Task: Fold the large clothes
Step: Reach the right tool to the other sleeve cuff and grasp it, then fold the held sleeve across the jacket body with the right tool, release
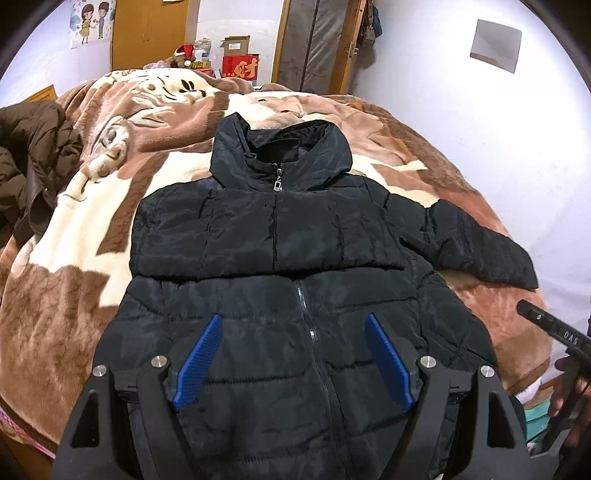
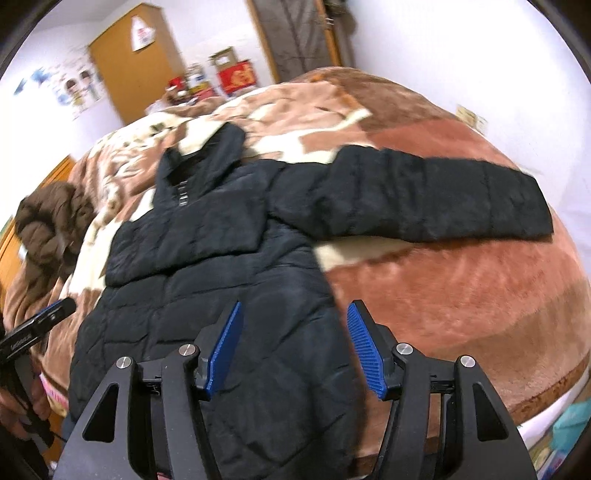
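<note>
A black hooded puffer jacket (image 1: 288, 258) lies front up on the bed, zipped, hood far from me. Its left sleeve is folded across the chest (image 1: 258, 236); the other sleeve (image 1: 476, 243) stretches out to the right. My left gripper (image 1: 295, 321) is open and empty above the jacket's lower front. My right gripper (image 2: 295, 310) is open and empty above the jacket's lower right edge (image 2: 280, 302); the outstretched sleeve (image 2: 436, 195) lies beyond it to the right. Each gripper's tip shows at the edge of the other view, the right in the left wrist view (image 1: 546, 325), the left in the right wrist view (image 2: 40, 321).
A brown and cream patterned blanket (image 1: 118, 199) covers the bed. A brown puffer coat (image 1: 33, 162) is heaped at the bed's left edge. Boxes and clutter (image 1: 236, 59) stand behind the bed by a wooden wardrobe (image 1: 147, 33). The bed's near right edge (image 2: 546, 398) drops to the floor.
</note>
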